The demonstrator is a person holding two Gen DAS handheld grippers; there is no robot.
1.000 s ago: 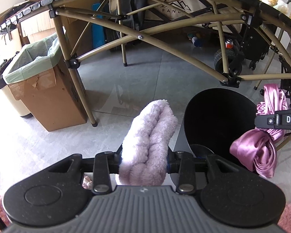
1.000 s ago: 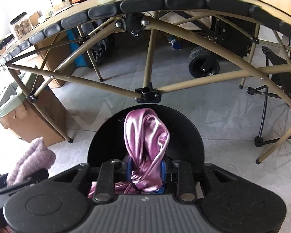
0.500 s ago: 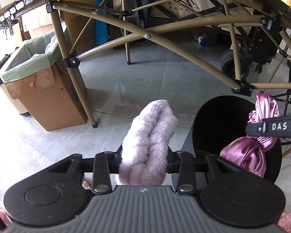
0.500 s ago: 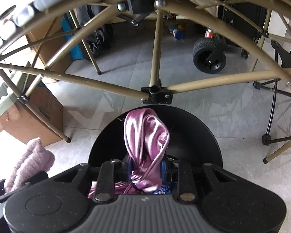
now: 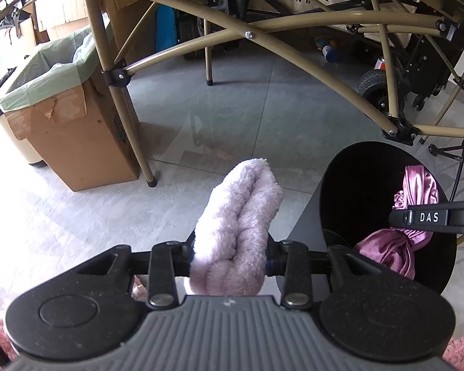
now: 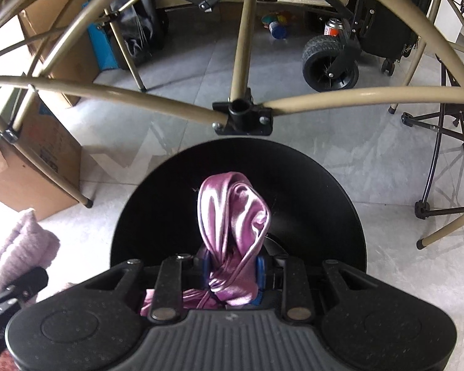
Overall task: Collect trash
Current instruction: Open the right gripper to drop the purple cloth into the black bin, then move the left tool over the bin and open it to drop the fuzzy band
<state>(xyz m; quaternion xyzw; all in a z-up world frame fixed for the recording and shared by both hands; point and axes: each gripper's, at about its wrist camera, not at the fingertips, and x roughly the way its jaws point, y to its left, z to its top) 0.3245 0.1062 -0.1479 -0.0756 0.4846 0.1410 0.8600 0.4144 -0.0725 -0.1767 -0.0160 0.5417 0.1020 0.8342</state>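
My left gripper (image 5: 230,261) is shut on a fluffy pale-lilac cloth (image 5: 238,222) that sticks up past the fingers, over the grey floor just left of a round black bin (image 5: 365,191). My right gripper (image 6: 232,273) is shut on a shiny pink satin cloth (image 6: 232,216), held directly above the dark mouth of the black bin (image 6: 309,191). In the left wrist view the satin cloth (image 5: 396,250) hangs inside the bin's opening under the right gripper's arm. The lilac cloth (image 6: 18,247) shows at the left edge of the right wrist view.
A tan folding table frame (image 5: 294,49) arches overhead, one leg (image 5: 130,130) on the floor beside a cardboard box (image 5: 74,130) lined with a green bag. A frame joint (image 6: 242,117) sits just beyond the bin. A wheeled cart (image 6: 329,60) and a black stand (image 6: 442,167) are at the right.
Both grippers have sunk and moved forward under the table frame. The satin cloth now hangs lower over the bin mouth. Both grips are unchanged.
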